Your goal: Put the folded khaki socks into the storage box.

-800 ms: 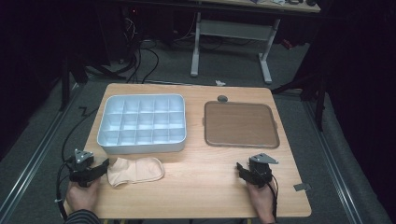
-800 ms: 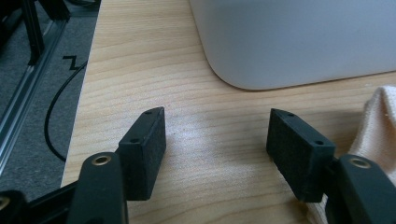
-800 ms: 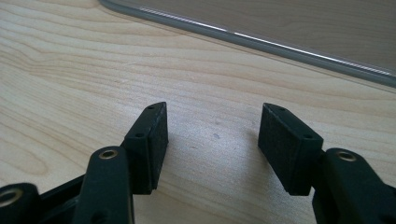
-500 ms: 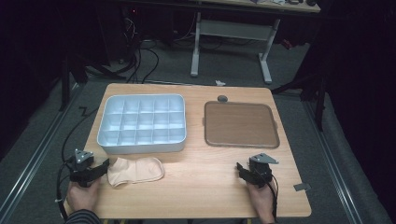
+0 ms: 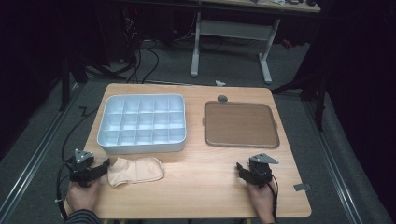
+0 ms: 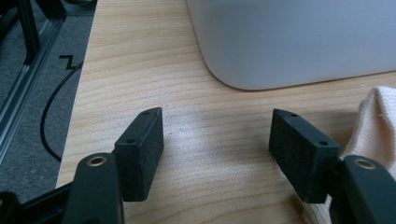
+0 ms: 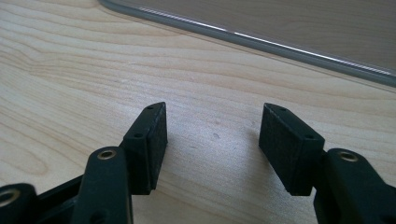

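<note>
Below, largest first: wooden table (image 5: 196, 186), bare in the middle. Then white box (image 5: 142, 123) with many compartments, at back left, just behind sock. Brown tray (image 5: 240, 125) at back right, apart from box. Beige sock (image 5: 135, 171) flat near front left edge, touching right jaw of left gripper (image 6: 217, 140). Left gripper low over table, jaws wide, nothing between. Right gripper (image 7: 212, 133) at front right, near tray edge, jaws wide too, holding nothing.
</note>
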Demonstrator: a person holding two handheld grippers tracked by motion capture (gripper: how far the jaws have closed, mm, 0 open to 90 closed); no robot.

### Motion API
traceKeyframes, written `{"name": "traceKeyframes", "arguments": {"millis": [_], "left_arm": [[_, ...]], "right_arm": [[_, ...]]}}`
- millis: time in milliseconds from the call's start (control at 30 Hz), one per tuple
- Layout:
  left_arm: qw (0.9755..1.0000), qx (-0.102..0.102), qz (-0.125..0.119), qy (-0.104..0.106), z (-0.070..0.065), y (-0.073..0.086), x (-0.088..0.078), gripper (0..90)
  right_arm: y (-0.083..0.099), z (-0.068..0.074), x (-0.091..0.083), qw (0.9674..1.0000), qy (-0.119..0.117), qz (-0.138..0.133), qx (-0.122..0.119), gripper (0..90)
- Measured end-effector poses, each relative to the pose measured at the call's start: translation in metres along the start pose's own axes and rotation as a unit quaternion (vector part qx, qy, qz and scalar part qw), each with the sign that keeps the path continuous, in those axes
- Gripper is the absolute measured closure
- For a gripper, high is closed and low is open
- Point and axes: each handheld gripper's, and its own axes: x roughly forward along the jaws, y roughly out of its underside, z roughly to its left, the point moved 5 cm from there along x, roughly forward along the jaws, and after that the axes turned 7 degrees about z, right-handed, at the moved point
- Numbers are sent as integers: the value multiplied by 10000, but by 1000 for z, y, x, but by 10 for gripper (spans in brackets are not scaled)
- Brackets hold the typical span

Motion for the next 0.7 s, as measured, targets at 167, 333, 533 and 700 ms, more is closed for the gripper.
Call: {"name": "traceKeyframes", "arguments": {"millis": [167,333,533,700], "left_arm": [[10000,11,-1,28,0,0,0,361],[10000,13,-5,54,0,0,0,361],[10000,52,-25,81,-1,0,0,385],[9999,112,-9,92,-2,0,0,387]], "right_arm": [[0,0,0,10000,-1,0,0,421],[0,0,0,10000,-2,0,1,420],[0,0,0,10000,-4,1,3,420],[0,0,0,10000,-4,0,-5,420]]}}
